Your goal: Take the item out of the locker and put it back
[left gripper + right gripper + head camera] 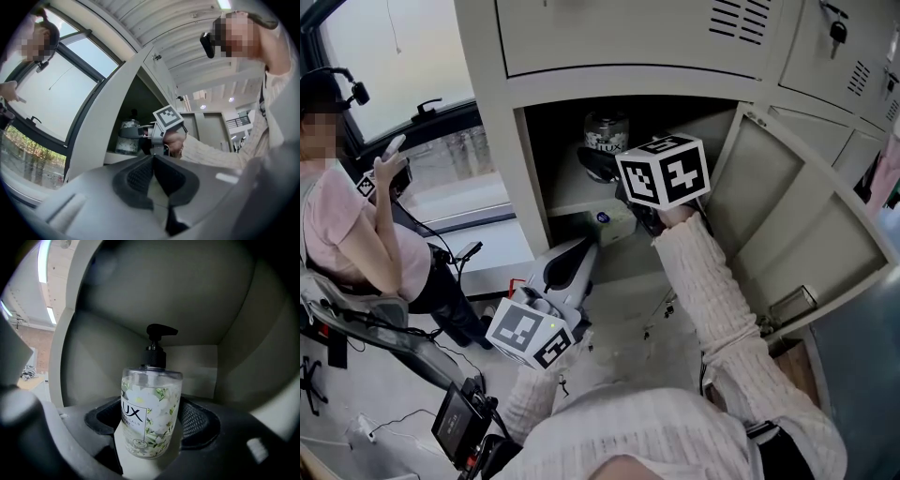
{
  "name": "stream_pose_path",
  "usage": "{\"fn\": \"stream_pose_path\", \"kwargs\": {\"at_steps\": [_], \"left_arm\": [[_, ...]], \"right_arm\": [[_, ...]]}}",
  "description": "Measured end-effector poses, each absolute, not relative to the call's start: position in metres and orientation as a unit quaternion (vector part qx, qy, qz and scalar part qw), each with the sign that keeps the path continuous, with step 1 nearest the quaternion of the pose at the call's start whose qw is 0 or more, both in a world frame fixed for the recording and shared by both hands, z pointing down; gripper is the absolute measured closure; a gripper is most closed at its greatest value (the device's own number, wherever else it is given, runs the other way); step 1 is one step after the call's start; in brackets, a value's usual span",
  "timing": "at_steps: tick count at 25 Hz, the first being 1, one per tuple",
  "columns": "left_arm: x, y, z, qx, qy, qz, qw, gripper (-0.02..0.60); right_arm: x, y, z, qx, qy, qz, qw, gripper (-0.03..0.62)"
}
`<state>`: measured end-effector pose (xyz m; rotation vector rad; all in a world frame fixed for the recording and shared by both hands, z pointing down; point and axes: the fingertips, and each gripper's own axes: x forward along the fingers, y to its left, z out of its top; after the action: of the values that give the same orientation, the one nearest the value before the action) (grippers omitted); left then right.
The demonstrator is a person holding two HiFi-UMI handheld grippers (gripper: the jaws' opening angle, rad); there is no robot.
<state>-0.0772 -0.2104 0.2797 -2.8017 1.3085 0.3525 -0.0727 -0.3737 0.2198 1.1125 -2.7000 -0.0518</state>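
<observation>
Jaws of the right gripper [151,423] press against both sides of an upright Lux pump soap bottle [150,394], which stands on the upper shelf [567,197] inside the open locker [502,141]. The left gripper [153,161] hangs low outside the locker, its jaws closed together on nothing. The locker door [787,216] stands wide open at the right.

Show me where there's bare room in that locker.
Shelf: bare between the left wall and the bottle, and behind it to the back wall. Crowded at the front right, where the right gripper holds the bottle. Below the shelf sits a box.
</observation>
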Motion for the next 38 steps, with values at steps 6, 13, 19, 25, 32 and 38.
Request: {"fn": "stream_pose_path", "kwargs": {"at_steps": [6, 13, 19, 25, 32, 38], "left_arm": [[-0.079, -0.211, 0.28, -0.901, 0.418, 0.112, 0.014, 0.574], [-0.08, -0.211, 0.276, -0.9, 0.421, 0.114, 0.016, 0.574], [-0.079, -0.208, 0.276, -0.902, 0.416, 0.118, 0.01, 0.574], [-0.08, -0.206, 0.278, -0.903, 0.413, 0.122, 0.006, 0.574], [-0.081, -0.205, 0.281, -0.904, 0.413, 0.114, 0.003, 0.574], [-0.066, -0.203, 0.284, -0.912, 0.398, 0.097, 0.003, 0.574]], "right_arm": [[-0.081, -0.39, 0.221, 0.383, -0.915, -0.013, 0.129, 0.224], [-0.088, -0.409, 0.224, 0.371, -0.914, 0.008, 0.166, 0.224], [-0.089, -0.411, 0.225, 0.361, -0.917, 0.019, 0.167, 0.224], [-0.079, -0.404, 0.213, 0.391, -0.908, -0.034, 0.147, 0.224], [-0.065, -0.353, 0.193, 0.379, -0.917, -0.097, 0.083, 0.235], [-0.03, -0.291, 0.178, 0.369, -0.924, -0.096, -0.032, 0.305]]}}
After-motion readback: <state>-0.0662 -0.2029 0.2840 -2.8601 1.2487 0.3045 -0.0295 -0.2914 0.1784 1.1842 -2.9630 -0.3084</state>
